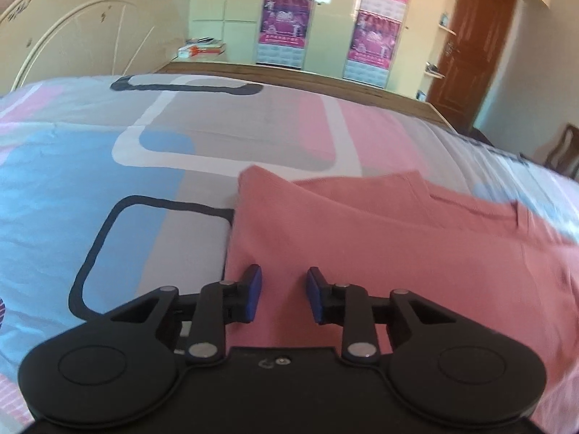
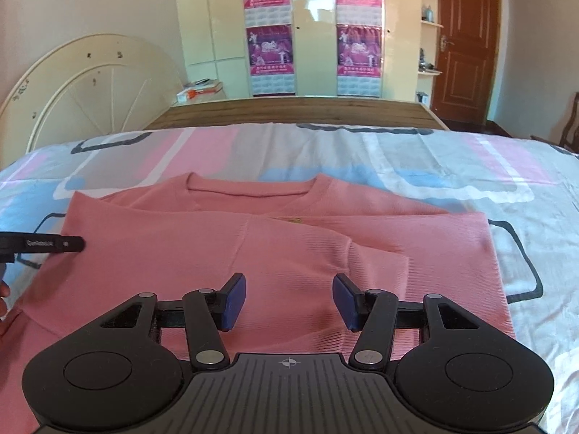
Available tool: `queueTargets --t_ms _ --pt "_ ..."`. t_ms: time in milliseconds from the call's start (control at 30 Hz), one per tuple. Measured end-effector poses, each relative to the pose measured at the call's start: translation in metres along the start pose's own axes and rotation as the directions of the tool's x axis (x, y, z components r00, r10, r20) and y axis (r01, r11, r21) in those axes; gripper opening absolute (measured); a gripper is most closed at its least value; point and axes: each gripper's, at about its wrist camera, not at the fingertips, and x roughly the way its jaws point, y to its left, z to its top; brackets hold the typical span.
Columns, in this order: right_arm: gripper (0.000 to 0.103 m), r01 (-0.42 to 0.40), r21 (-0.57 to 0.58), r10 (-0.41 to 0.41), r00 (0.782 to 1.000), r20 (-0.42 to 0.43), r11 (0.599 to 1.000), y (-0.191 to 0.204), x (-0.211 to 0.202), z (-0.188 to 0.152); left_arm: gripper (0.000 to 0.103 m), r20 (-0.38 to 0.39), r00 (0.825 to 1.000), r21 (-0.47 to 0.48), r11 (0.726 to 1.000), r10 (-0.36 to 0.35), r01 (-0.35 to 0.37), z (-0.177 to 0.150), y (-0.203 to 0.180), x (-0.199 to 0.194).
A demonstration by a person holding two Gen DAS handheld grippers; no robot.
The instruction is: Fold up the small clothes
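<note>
The pink and purple posters point(image 2: 267, 41) on the cupboard doors at the top middle of the picture have small writing and rows of tiny numbers, too small to read. The black arm point(image 2: 43, 245) at the left edge of the right view has a small white word on it, too blurry to read.

A bed point(image 2: 398, 152) fills the foreground, covered by a sheet patterned in pink, blue, grey and white blocks with dark outlines. At its left end stands a cream arched headboard point(image 2: 90, 86). Beyond a wooden bed frame point(image 2: 296, 112), a pale glossy wardrobe point(image 2: 311, 36) carries four purple posters point(image 2: 267, 50). A brown panelled door point(image 2: 466, 43) stands to the right, beside small corner shelves point(image 2: 430, 21). What may be a wooden chair point(image 2: 571, 123) sits at the far right edge. Daylight glints off the wardrobe doors.
</note>
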Motion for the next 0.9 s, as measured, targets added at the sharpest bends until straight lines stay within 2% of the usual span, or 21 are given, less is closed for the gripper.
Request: queueTargets --t_ms 100,200,333,400,500,700,900 --pt "0.054 0.002 0.005 -0.002 1.0 -0.005 1.0 -0.005 0.004 0.0 0.038 0.007 1.0 0.03 1.0 -0.008 0.008 0.007 -0.01 0.005" --pt "0.054 0.007 -0.008 -0.007 1.0 -0.018 1.0 -0.006 0.01 0.001 0.04 0.012 1.0 0.05 0.998 0.028 -0.029 0.015 -0.016 0.017" --pt "0.054 0.072 0.016 -0.07 0.992 -0.101 0.997 -0.023 0.032 -0.008 0.035 0.004 1.0 -0.038 0.999 0.029 -0.029 0.022 -0.004 0.023" --pt "0.054 0.075 0.03 -0.072 0.994 -0.086 0.997 -0.032 0.029 -0.012 0.035 -0.008 0.999 -0.039 0.998 0.04 -0.04 0.023 -0.006 0.018" --pt "0.054 0.074 0.046 -0.07 0.995 -0.075 0.996 -0.036 0.015 -0.008 0.043 -0.015 0.999 -0.016 0.999 0.03 -0.03 0.017 -0.013 0.002" --pt "0.054 0.014 0.011 -0.013 1.0 -0.029 1.0 -0.021 -0.024 -0.015 0.062 -0.032 0.998 0.039 0.997 -0.061 0.062 -0.023 -0.046 -0.052" --pt "0.054 -0.088 0.01 0.088 0.993 -0.073 0.996 0.006 -0.046 -0.035 0.063 -0.095 0.986 0.126 0.981 -0.137 0.148 -0.078 -0.096 -0.089"
